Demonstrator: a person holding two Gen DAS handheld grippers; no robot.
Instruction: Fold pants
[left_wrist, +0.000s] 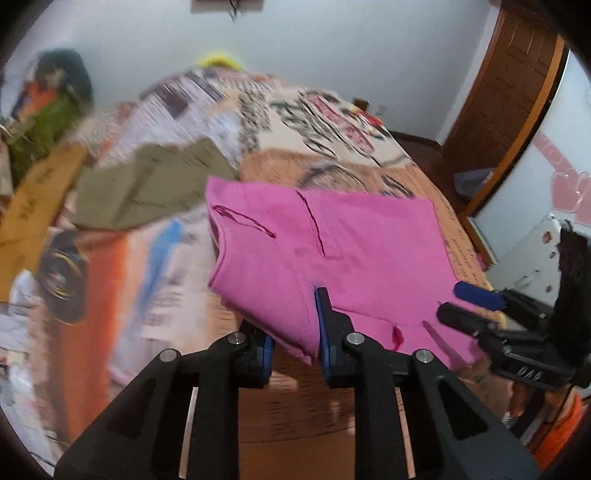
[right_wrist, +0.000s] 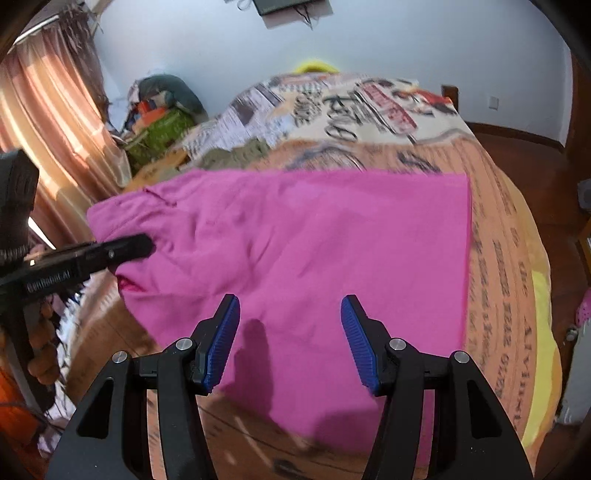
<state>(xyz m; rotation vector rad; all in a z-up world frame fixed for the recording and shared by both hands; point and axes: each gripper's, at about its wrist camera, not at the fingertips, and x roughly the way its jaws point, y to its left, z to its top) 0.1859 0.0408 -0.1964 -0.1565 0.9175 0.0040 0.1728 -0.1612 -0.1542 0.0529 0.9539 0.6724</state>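
Pink pants (left_wrist: 325, 258) lie folded on the bed, also filling the middle of the right wrist view (right_wrist: 314, 251). My left gripper (left_wrist: 295, 332) is at the pants' near left edge, with pink cloth between its blue pads; the left finger is under the cloth. In the right wrist view it reaches in from the left (right_wrist: 140, 245) onto the pants' left edge. My right gripper (right_wrist: 290, 332) is open and empty just above the pants' near edge. It shows at the right of the left wrist view (left_wrist: 465, 302).
Olive green pants (left_wrist: 147, 188) lie on the bed behind the pink ones. The bed has a newspaper-print cover (right_wrist: 369, 110). A pile of clothes (right_wrist: 162, 114) sits at the far left. A wooden door (left_wrist: 498, 92) is at right.
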